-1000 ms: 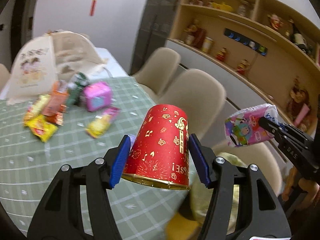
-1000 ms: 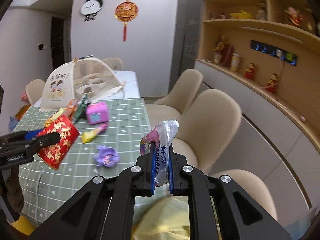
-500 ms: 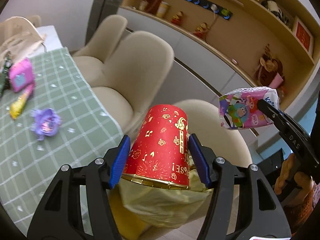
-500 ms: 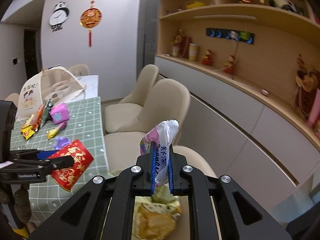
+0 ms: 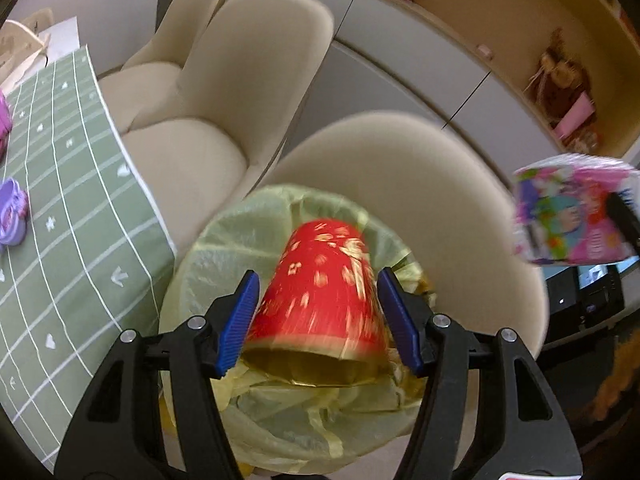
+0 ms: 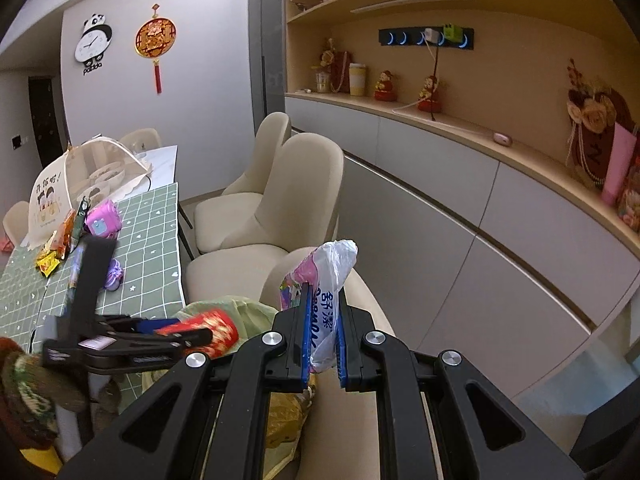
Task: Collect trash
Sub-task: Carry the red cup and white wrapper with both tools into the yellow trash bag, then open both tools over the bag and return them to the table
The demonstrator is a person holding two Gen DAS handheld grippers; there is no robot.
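My left gripper (image 5: 318,316) is shut on a red paper cup with gold print (image 5: 320,300), mouth toward the camera. It hangs right over a bin lined with a pale yellow-green bag (image 5: 224,248) beside the table. The right wrist view shows the same cup (image 6: 212,330) in the left gripper (image 6: 188,334) above the bin (image 6: 240,312). My right gripper (image 6: 322,332) is shut on a crumpled pink and white tissue packet (image 6: 328,280). That packet (image 5: 572,216) floats at the right of the left wrist view, level with the bin and apart from it.
Beige chairs (image 5: 192,92) stand around the bin, one chair back (image 5: 432,184) just behind it. The green checked tablecloth (image 5: 60,220) at left carries a purple wrapper (image 5: 12,216), a pink box (image 6: 104,220), several snack packets (image 6: 60,240) and a mesh food cover (image 6: 80,176). Cabinets and shelves (image 6: 460,184) line the right wall.
Both grippers swung away from the table toward the chairs and sank. The cup now hangs over the open bin bag, which came into full view. Both grips stayed the same.
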